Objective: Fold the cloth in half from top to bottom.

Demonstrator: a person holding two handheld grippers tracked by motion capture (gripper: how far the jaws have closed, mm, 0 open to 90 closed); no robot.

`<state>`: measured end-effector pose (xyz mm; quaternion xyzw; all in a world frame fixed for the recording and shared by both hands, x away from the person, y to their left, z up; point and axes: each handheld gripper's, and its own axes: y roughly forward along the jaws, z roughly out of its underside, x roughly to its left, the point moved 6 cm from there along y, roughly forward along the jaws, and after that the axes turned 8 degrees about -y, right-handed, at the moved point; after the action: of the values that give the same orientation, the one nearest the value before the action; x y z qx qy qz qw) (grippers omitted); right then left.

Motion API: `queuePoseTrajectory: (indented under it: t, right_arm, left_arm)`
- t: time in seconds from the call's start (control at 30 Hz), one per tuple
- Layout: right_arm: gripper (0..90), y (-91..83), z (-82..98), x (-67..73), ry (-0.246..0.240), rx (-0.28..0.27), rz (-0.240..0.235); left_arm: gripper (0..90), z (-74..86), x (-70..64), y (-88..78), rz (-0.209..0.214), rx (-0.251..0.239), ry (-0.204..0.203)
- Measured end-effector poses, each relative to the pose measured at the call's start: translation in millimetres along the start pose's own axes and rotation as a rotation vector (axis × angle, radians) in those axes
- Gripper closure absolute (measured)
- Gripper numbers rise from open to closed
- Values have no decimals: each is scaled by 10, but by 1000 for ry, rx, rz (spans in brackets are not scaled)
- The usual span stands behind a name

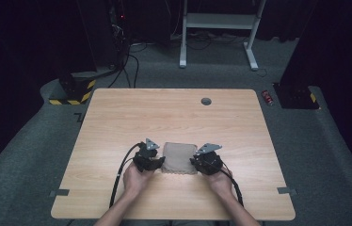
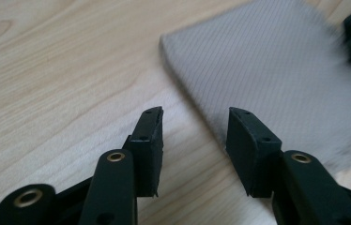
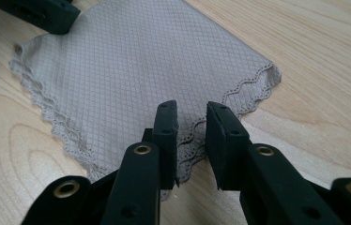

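Standing parted, both pairs of black jaws, gripping nothing. Straddling the scalloped near edge of the folded grey cloth (image 3: 136, 70), the right gripper (image 3: 191, 123), pads not pressing it. Hanging just off the cloth's side edge over bare wood, the left gripper (image 2: 193, 125). Lying flat between the 2 grippers near the front of the desk (image 1: 117, 122), the cloth, looking already folded into 1 neat square; seemingly remaining, only drawing both hands away.

Two black two-jaw grippers are seen, the left gripper (image 1: 148, 159) and the right gripper (image 1: 207, 160), each topped by a grey three-cornered plate and trailed by a black cable. Brass-ringed pivot holes and small screw holes are set in the flat-padded jaws. Both forearms are bare of sleeves.
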<state>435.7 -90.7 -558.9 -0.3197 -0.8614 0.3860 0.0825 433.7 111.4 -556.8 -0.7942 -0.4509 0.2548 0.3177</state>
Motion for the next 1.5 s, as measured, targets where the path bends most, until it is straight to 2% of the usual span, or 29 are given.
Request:
queuePoseTrajectory:
  t: [0.03, 0.13, 0.17, 0.23, 0.3, 0.47, 0.57, 0.63, 0.7, 0.83, 0.97, 1.03, 1.1, 1.17, 1.33, 1.5]
  right_arm:
    - [736, 0, -1, 2, -8, 0, 3]
    - [719, 1, -6, -9, -6, 5, -2]
    - [715, 1, -7, -15, -6, 6, -1]
    - [709, -17, -7, -24, 7, 1, 5]
    - [700, -55, -6, -48, 28, -19, 5]
    - [689, -211, 23, -150, 49, -58, 30]
    - [686, -287, 102, -221, 63, -60, 53]
    - [682, -351, 154, -265, 82, -54, 68]
    - [677, -417, 184, -305, 98, -71, 83]
    - [663, -524, 243, -374, 127, -89, 109]
    - [651, -610, 339, -431, 162, -86, 120]
    - [647, -641, 401, -459, 173, -83, 125]
    - [645, -666, 462, -483, 184, -80, 132]
    - [644, -686, 512, -503, 187, -76, 142]
    - [642, -708, 620, -513, 205, -66, 158]
    - [635, -736, 738, -550, 223, -54, 176]
  left_arm:
    - [560, 14, 11, -7, 1, -1, -10]
    - [557, 33, 35, -32, -21, -1, -5]
    - [556, 36, 41, -52, -16, -16, -11]
    - [546, 39, 63, -108, 20, -37, -50]
    - [528, 37, 100, -154, 37, -45, -82]
    - [510, 37, 287, -302, 10, -95, -115]
    - [504, 53, 351, -366, 24, -122, -154]
    - [503, 68, 365, -392, 25, -137, -151]
    - [499, 92, 378, -407, 15, -139, -132]
    - [491, 158, 410, -445, 3, -144, -122]
    - [481, 249, 484, -504, -4, -153, -131]
    - [480, 302, 544, -539, -11, -157, -147]
    - [480, 332, 594, -562, 0, -162, -182]
    - [478, 345, 619, -568, 2, -164, -198]
    - [477, 390, 679, -562, -21, -158, -197]
    - [475, 459, 771, -565, -65, -143, -193]
